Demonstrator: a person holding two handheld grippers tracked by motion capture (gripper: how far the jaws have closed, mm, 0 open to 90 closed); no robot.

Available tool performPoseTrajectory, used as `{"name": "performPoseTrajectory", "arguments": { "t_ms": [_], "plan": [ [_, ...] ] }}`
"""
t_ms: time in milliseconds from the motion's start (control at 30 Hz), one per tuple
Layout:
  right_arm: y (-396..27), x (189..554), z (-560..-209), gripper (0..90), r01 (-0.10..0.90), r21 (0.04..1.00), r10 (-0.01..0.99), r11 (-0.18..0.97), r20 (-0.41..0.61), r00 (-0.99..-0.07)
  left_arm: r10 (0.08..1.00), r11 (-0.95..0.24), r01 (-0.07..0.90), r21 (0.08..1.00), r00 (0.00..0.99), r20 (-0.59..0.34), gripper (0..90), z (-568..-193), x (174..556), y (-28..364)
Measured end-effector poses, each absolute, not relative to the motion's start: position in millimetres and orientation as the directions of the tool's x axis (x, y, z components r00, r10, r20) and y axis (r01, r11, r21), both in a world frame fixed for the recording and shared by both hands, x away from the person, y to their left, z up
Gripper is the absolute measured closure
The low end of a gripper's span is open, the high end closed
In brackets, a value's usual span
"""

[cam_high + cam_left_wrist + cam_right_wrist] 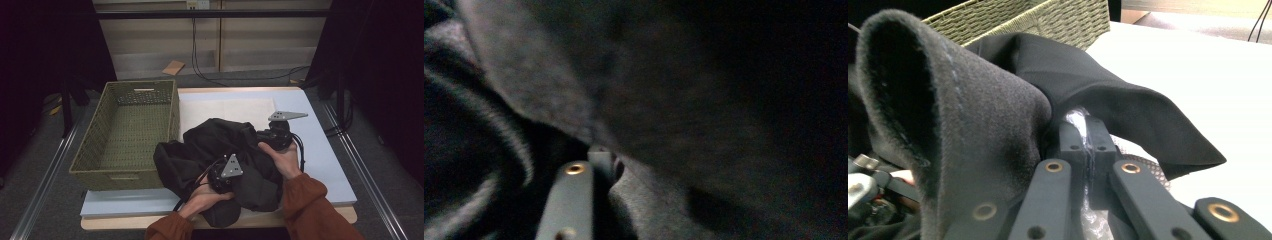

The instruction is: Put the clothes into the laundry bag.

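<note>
Near the front edge of the surface [320, 150], a crumpled black garment [220, 145] lies in a heap, its left side touching a green woven basket [125, 135] that stands at the left edge. Both of the person's hands hold tongs among the folds. The right tongs [1087, 134] are closed on a fold of the garment, pads pinched together with cloth between them, toward the heap's right side. The left tongs [216, 184] press into the cloth near the front; whether they are open or gripping cannot be told, as dark fabric covers them.
</note>
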State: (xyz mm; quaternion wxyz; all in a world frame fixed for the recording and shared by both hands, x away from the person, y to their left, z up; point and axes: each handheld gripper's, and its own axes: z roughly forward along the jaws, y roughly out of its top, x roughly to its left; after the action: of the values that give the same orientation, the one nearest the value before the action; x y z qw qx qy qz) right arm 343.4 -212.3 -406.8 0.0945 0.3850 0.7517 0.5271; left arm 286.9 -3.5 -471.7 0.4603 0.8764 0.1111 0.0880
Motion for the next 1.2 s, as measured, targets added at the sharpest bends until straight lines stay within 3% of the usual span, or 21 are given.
{"name": "performPoseTrajectory", "arguments": {
  "t_ms": [333,600,800,900,1033,1200],
  "plan": [
    [-211.8,344.7,-412.2,88.6,0.486,0.863,0.691,0.138,0.268,-0.672,0.246,-0.546,0.144,0.825,0.969,-0.006,30.2,-458.7,276.0,11.2],
    [-212.4,346.5,-414.2,88.6,0.489,0.862,0.699,0.132,0.269,-0.662,0.266,-0.519,0.174,0.837,0.963,-0.036,19.8,-450.4,264.2,31.5],
    [-213.5,347.4,-415.2,88.5,0.498,0.858,0.703,0.125,0.278,-0.654,0.279,-0.459,0.149,0.876,0.960,-0.017,19.3,-437.7,260.5,42.3],
    [-212.9,347.0,-414.8,88.6,0.495,0.859,0.698,0.130,0.275,-0.661,0.319,-0.371,0.148,0.917,0.948,-0.024,24.4,-430.2,265.0,41.1],
    [-210.9,347.0,-414.4,88.7,0.503,0.854,0.692,0.133,0.283,-0.664,0.323,-0.363,0.152,0.919,0.946,-0.029,30.5,-426.6,276.1,29.0],
    [-209.8,344.9,-412.9,88.8,0.495,0.855,0.676,0.155,0.274,-0.684,0.353,-0.369,0.179,0.912,0.935,-0.041,66.3,-424.5,289.6,17.4]
  ]
}}
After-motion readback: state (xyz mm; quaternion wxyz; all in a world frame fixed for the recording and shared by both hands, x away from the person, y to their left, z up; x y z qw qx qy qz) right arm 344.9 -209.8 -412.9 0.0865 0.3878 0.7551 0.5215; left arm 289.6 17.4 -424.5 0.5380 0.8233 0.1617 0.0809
